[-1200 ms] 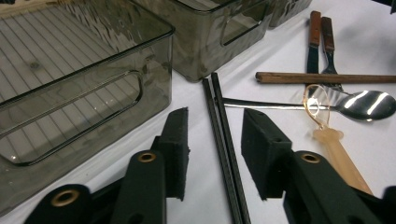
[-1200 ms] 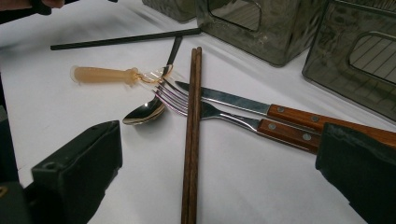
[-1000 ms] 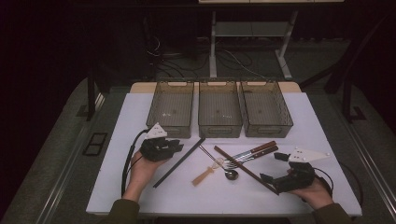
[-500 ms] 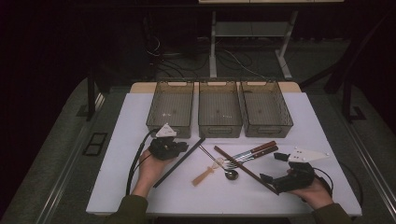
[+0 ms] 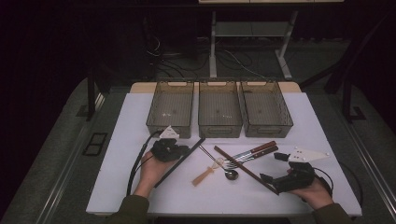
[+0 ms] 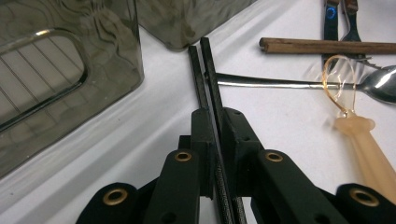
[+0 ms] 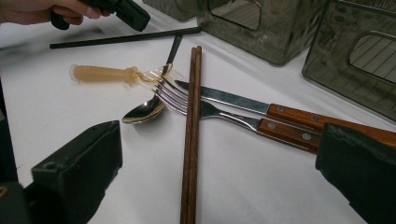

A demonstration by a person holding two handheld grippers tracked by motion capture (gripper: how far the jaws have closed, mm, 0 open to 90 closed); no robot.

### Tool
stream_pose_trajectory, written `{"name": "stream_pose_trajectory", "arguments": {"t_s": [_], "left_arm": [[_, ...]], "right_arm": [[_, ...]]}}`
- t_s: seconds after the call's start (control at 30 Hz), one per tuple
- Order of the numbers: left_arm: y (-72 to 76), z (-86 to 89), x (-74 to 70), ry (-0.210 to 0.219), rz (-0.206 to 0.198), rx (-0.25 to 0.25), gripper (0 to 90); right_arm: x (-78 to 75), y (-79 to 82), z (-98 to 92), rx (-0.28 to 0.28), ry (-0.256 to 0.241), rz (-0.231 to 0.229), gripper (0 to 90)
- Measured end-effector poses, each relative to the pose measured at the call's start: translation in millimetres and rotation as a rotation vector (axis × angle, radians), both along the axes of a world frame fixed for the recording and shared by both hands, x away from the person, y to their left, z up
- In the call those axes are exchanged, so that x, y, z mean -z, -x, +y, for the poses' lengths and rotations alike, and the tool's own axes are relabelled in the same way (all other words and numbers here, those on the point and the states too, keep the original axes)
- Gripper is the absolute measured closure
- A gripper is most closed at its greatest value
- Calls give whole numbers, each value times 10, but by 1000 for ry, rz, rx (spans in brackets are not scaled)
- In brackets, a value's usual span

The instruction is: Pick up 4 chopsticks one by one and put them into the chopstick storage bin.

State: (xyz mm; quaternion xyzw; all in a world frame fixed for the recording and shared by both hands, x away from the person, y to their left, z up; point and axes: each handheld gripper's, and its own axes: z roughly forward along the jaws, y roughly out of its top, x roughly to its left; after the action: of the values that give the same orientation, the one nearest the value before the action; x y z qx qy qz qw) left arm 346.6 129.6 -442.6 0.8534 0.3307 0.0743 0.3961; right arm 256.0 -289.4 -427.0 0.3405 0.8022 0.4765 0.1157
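Left tool (image 6: 215, 140) clenched on pair of thin black chopsticks (image 6: 205, 74); right tool (image 7: 210, 186) released. Grasp step; next, lift toward smoky translucent plastic bin (image 5: 170, 109).

In the high view the room beyond the table (image 5: 140, 196) is lying in near darkness, while overhead light is falling on the white tabletop and leaving it evenly bright with only soft, short shadows. In the left gripper view the near jaws are blurring out of focus, and glare is gleaming along the spoon (image 6: 299, 84) and rippling on the wall of the smoky bin (image 6: 70, 56). In the right gripper view the near jaws are softening too, highlights are shining on the knife (image 7: 224, 98) blade, and the far left corner is smearing.
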Motion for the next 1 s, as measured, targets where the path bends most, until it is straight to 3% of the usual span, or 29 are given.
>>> {"name": "stream_pose_trajectory", "arguments": {"t_s": [0.47, 0.7, 1.0], "left_arm": [[4, -35, 44, -52, 6, 9, 812], [62, -102, 46, -113, -41, 5, 826], [66, -100, 49, -101, -29, -21, 849]], "right_arm": [[-2, 2, -1, 1, 0, 1, 7], [-1, 3, -2, 0, 2, 1, 7], [-2, 6, -2, 0, 2, -1, 7]]}}
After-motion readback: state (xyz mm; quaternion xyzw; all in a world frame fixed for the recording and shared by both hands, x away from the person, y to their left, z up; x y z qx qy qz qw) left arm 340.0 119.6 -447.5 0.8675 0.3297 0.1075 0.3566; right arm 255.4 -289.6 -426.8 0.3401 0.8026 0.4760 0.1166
